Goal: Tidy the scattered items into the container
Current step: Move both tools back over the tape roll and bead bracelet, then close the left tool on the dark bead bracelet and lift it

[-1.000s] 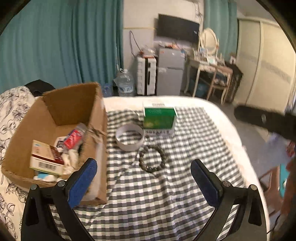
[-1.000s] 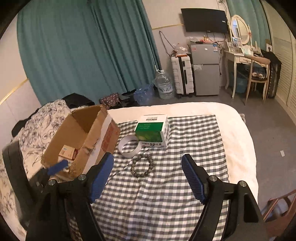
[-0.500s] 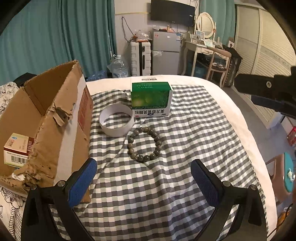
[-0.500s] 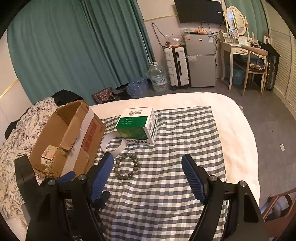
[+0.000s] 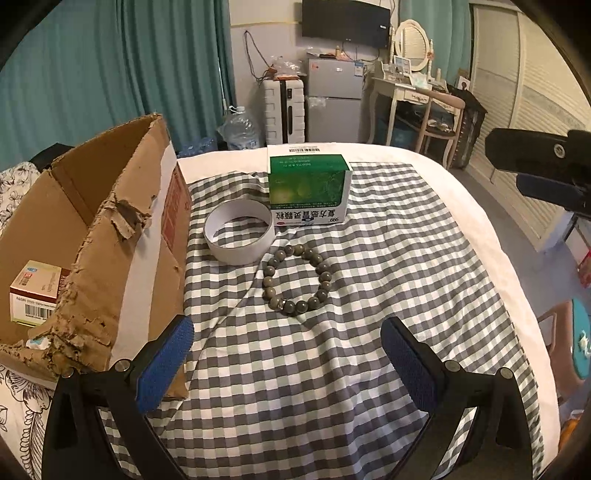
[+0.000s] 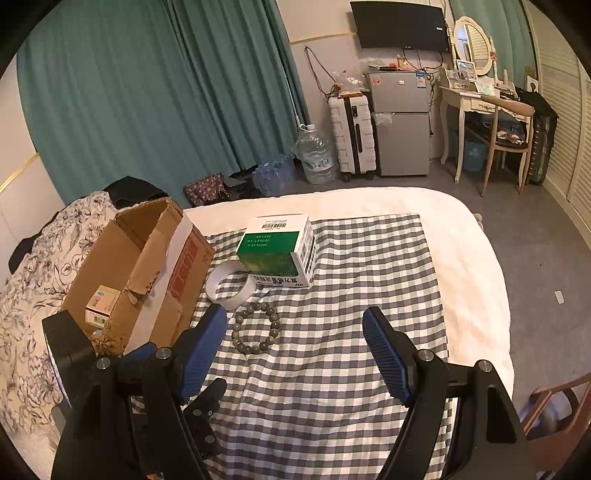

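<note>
Beaded bracelet (image 5: 296, 281) beside cardboard box (image 5: 110, 236)

Teal curtains (image 6: 147, 96), wall TV (image 6: 400, 26), fridge (image 6: 402, 122) & vanity (image 6: 476, 96), grey floor (image 6: 546, 229).

A big water bottle (image 6: 314, 157) stands on the floor by the green curtain (image 6: 147, 92). Next to it are a white suitcase (image 6: 352, 134) and a small fridge (image 6: 400, 123) (grey), under a TV (image 6: 399, 26).

Home bedroom, bed (image 6: 461, 236) with checked cloth, teal curtains (image 6: 147, 92), dressing table (image 6: 476, 99), wall television (image 6: 400, 26), mini fridge (image 6: 400, 125)
</note>
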Demonstrator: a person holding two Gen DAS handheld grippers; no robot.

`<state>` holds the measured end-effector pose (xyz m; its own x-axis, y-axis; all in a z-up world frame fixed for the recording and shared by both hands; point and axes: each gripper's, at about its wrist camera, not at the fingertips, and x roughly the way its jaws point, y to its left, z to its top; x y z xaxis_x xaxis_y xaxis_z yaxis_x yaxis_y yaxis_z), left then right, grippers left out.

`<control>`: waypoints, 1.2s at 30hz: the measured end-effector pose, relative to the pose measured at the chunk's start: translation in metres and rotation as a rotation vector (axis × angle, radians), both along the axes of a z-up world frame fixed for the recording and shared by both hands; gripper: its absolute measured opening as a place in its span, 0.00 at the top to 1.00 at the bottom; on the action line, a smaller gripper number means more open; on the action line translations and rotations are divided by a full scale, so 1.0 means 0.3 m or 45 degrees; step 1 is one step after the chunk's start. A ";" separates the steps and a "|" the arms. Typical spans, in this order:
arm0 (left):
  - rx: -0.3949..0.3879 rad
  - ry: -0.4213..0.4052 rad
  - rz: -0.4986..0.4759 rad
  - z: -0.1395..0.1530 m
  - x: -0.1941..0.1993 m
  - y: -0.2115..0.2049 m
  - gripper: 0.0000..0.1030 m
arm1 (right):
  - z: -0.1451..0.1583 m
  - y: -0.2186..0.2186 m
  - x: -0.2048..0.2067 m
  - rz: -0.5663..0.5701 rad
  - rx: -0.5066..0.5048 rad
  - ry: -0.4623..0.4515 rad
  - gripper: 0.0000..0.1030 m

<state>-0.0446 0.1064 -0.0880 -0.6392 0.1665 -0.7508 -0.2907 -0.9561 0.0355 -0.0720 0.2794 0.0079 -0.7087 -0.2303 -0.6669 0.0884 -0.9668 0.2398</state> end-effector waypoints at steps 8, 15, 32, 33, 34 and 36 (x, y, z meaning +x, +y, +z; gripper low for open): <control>0.021 -0.046 0.042 -0.046 -0.035 0.003 0.00 | -0.025 0.014 -0.024 -0.020 -0.004 -0.031 0.26; 0.073 -0.097 0.165 -0.117 -0.094 0.015 0.00 | -0.064 0.051 -0.094 -0.022 0.095 -0.053 0.26; 0.075 -0.117 0.251 -0.294 -0.325 0.067 0.00 | -0.174 0.124 -0.151 -0.051 0.058 -0.153 0.26; 0.082 -0.110 0.232 -0.291 -0.329 0.065 0.09 | -0.181 0.121 -0.153 -0.050 0.064 -0.160 0.26; 0.089 -0.095 0.218 -0.287 -0.328 0.061 0.18 | -0.188 0.119 -0.156 -0.046 0.067 -0.168 0.26; 0.088 -0.062 0.180 -0.276 -0.318 0.056 0.45 | -0.200 0.118 -0.163 -0.045 0.075 -0.177 0.26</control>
